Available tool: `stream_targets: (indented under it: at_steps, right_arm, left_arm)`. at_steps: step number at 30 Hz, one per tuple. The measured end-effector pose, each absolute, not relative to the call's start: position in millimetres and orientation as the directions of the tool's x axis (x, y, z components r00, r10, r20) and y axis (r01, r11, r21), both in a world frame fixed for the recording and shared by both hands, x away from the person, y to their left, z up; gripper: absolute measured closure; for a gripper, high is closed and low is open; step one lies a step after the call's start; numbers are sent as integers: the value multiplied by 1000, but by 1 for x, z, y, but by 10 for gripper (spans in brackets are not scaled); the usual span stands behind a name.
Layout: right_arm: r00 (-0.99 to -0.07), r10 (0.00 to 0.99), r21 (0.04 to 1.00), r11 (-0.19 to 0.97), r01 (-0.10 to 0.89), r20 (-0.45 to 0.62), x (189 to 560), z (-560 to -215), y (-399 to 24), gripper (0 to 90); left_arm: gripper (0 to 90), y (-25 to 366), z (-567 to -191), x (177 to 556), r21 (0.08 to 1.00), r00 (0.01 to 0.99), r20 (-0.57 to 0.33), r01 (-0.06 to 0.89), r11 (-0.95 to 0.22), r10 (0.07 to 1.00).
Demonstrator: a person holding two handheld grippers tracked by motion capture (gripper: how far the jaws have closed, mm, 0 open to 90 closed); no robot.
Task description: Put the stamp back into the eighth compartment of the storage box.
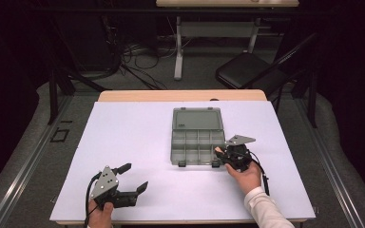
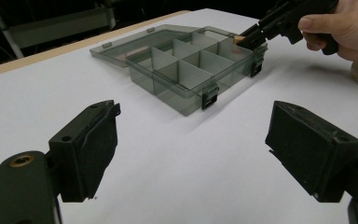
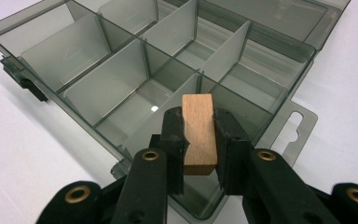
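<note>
I hold the wooden block [image 3: 198,135] clamped in the right gripper [image 3: 199,140] over the organizer box [image 3: 121,88] at frame center, while my left gripper [image 2: 191,154] gapes wide at lower left.

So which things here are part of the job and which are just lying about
Part of the job:
- wooden block, clamped in the right gripper
- open compartment box, with the block held above its near right corner

Just lying about:
- left gripper, open, holding nothing, resting on the table
- black chair behind the table
- cables on the floor
</note>
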State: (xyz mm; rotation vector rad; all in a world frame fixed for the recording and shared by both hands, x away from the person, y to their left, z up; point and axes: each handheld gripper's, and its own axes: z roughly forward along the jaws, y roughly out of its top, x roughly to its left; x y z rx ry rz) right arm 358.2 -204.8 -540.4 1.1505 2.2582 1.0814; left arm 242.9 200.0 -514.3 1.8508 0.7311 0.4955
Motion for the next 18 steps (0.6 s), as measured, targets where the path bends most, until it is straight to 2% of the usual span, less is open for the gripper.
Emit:
stream_targets:
  at_steps: [18]
  right_arm:
    - [-592,806,780,367,508,7,359,-541,-204,738]
  left_arm:
    - [163,200,-514,243,927,730,3,255,-276,684]
